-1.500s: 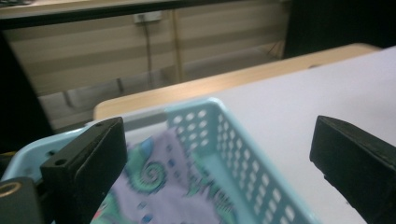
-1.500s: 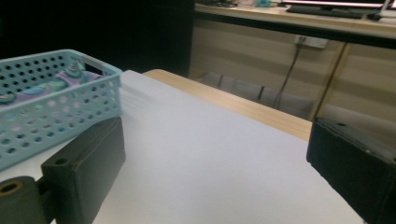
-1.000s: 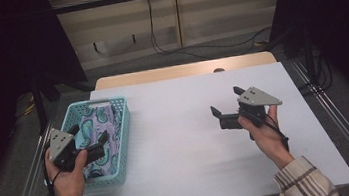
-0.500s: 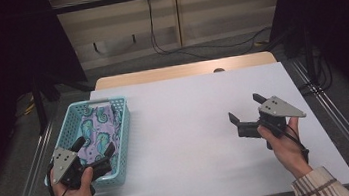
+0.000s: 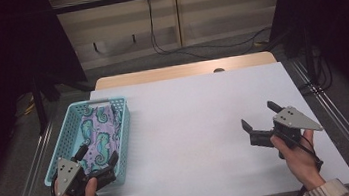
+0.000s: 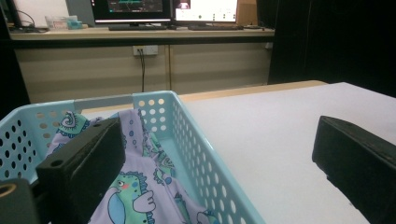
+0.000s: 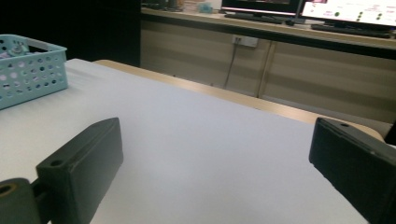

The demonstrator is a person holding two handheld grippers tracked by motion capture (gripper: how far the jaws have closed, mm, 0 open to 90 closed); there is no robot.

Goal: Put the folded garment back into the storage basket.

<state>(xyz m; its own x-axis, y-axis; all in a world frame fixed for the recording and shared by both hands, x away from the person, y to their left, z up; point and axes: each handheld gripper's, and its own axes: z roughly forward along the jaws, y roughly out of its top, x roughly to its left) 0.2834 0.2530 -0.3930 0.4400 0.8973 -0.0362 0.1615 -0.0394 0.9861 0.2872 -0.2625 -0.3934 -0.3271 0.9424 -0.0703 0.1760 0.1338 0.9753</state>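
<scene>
At the left edge of the table (image 5: 203, 99) sits a turquoise perforated basket (image 5: 66, 134), and inside it lies a lilac cloth printed with seahorses (image 5: 97, 132), loosely folded along the basket's length so that it fits between the walls. The left gripper (image 5: 98, 155) hovers at the near end of this basket, its jaws spread wide with nothing between them; one jaw hangs over the cloth and the other over the basket's right wall, a stance that looks suited to either reaching in for the cloth or having just let it go. The left gripper view adds what the high view cannot: the cloth (image 6: 135, 186) rides up against the far wall of the basket (image 6: 196, 154), its cartoon figures are plain to read, and desks with monitors (image 6: 166, 9) stand beyond the table. Moving right, the white tabletop is bare across its middle. At the far right the right gripper (image 5: 261, 120) is held low over the table, well apart from the basket, jaws likewise wide open and holding nothing, probably parked out of the way. Its own view shows the basket (image 7: 28, 70) from the side, far off at the left.
</scene>
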